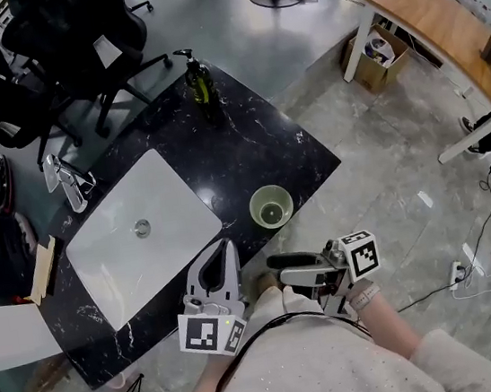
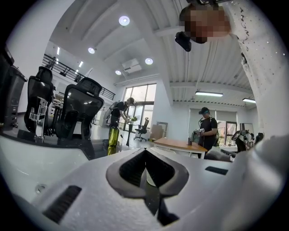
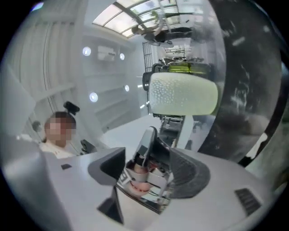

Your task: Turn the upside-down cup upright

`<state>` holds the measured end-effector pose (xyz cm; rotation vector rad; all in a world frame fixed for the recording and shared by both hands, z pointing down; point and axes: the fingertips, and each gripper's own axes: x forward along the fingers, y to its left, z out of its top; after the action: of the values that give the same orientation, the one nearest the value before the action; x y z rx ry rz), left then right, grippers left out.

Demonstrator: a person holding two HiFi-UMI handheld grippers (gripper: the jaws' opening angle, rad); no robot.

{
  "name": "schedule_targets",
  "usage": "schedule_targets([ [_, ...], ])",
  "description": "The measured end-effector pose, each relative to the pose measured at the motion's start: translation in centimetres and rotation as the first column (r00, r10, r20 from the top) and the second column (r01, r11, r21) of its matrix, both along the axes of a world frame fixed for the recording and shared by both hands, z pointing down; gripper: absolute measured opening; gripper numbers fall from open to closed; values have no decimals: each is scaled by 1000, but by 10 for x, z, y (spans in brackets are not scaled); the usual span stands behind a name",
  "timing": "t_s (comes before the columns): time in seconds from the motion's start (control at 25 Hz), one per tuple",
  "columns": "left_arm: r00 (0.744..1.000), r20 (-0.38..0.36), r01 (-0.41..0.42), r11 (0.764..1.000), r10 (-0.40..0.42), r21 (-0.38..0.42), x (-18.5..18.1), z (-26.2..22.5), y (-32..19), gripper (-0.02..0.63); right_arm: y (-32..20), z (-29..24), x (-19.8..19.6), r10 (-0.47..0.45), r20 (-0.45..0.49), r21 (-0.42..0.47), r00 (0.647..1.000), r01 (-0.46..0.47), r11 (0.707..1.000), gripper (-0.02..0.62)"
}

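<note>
Near the table's (image 1: pixel 247 145) front edge, right of the sink (image 1: pixel 169 201), the cup (image 1: pixel 271 206) stands mouth-up, touched by neither tool. I judge it light, thin-walled and slick, best pinched across its side wall. My right hand-held gripper (image 1: pixel 276 270) gapes wide and empty, near it on my side. My left hand-held gripper (image 1: pixel 226 247) is closed on nothing.

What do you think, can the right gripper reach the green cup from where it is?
Probably yes. The green cup stands clear on the counter, close beyond the right gripper, whose jaws are apart and empty. It points sideways, so it must turn first.
</note>
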<state>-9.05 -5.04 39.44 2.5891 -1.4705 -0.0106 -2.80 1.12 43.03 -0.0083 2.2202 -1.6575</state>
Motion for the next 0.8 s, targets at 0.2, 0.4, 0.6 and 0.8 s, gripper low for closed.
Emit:
schedule_targets([
  [0.2, 998, -30, -48, 999, 48, 15, 20, 3, 1, 6, -16, 8, 17, 214, -435, 248, 875, -112, 962, 35],
  [0.4, 994, -61, -84, 996, 86, 35, 38, 2, 4, 6, -25, -16, 27, 434, -526, 519, 731, -127, 845, 12],
  [0.6, 992, -75, -101, 993, 105, 55, 48, -4, 7, 6, -24, -33, 28, 580, -536, 679, 614, -95, 728, 8],
  [0.8, 992, -72, -95, 993, 100, 66, 46, -7, 12, 6, -22, -38, 27, 654, -506, 729, 562, -126, 672, 8],
])
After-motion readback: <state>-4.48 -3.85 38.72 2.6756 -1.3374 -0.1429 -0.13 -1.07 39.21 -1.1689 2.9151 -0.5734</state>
